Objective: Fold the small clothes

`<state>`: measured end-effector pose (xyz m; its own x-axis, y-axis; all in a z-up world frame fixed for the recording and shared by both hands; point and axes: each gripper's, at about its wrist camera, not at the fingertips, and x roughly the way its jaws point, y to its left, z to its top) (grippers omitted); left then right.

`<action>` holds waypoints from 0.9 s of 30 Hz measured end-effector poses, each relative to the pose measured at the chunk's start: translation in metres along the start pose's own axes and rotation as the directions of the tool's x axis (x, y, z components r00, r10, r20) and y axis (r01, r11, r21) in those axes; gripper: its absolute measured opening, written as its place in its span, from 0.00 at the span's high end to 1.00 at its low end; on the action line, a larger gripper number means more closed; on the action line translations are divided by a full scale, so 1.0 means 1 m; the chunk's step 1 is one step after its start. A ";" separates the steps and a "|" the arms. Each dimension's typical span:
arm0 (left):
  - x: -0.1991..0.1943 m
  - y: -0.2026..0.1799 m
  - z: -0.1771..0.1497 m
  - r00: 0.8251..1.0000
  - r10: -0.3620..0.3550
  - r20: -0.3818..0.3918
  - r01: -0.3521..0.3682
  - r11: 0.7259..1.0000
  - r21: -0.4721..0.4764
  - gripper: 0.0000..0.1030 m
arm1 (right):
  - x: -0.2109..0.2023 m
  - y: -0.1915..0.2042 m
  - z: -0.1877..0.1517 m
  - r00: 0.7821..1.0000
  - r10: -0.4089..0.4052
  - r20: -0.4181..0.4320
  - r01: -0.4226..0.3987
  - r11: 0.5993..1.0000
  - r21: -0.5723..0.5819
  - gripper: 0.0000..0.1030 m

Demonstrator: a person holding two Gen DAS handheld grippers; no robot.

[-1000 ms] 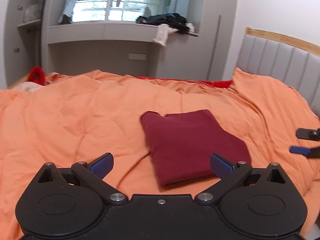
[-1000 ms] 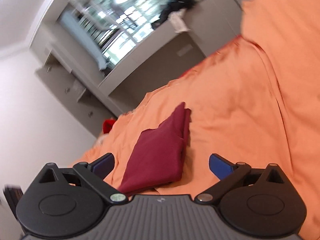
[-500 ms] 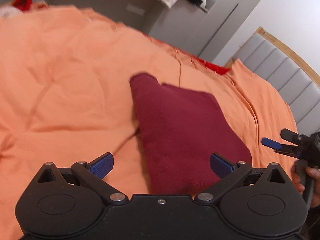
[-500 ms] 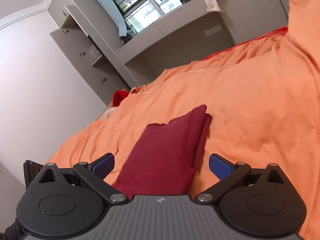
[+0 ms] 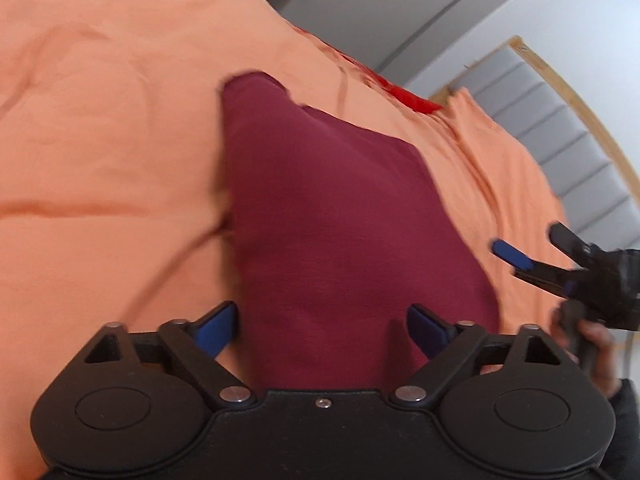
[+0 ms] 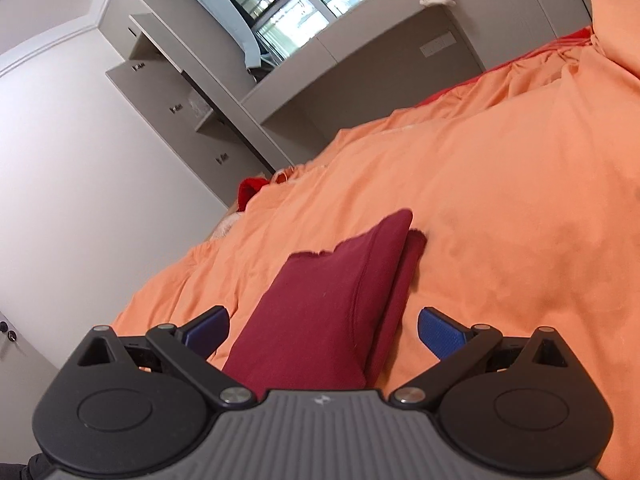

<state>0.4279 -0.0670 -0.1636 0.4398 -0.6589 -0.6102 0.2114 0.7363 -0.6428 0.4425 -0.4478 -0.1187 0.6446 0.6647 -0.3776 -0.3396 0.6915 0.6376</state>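
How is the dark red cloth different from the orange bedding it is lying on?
The folded garment is dark maroon; the duvet is bright orange. The garment is a small, compact, layered bundle, while the duvet spreads across the whole bed. The garment's top looks smooth; the duvet shows creases and ridges. Both are soft fabric, and neither is gripped.

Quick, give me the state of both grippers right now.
Left gripper: open, holding nothing, fingers spread over the folded maroon garment.
Right gripper: open, holding nothing, at the same garment's edge.

Folded maroon garment (image 5: 340, 216), layered edges stacked along its right side (image 6: 396, 276), lying flat on orange duvet (image 5: 100, 128).
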 end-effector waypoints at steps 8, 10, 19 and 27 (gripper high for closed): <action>0.023 0.001 0.002 1.000 -0.021 0.020 0.023 0.994 -0.104 0.14 | 0.002 -0.029 0.005 0.993 0.114 -0.026 -0.111 0.988 0.106 0.00; 0.024 -0.001 0.001 1.000 -0.017 0.022 0.019 0.996 -0.089 0.15 | 0.010 -0.038 0.005 0.991 0.133 -0.024 -0.129 0.985 0.118 0.00; 0.015 0.009 0.000 0.998 -0.061 0.019 0.062 0.994 -0.090 0.35 | 0.060 -0.046 0.000 0.978 0.144 -0.148 -0.124 0.983 0.138 0.00; 0.016 0.006 0.000 0.999 -0.048 0.020 0.049 0.998 -0.050 0.35 | 0.098 -0.047 0.011 0.971 0.182 -0.154 -0.157 0.974 0.163 0.00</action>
<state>0.4361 -0.0731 -0.1776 0.4466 -0.6903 -0.5693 0.1890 0.6947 -0.6941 0.5291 -0.4187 -0.1782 0.4590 0.8151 -0.3536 -0.3202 0.5230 0.7899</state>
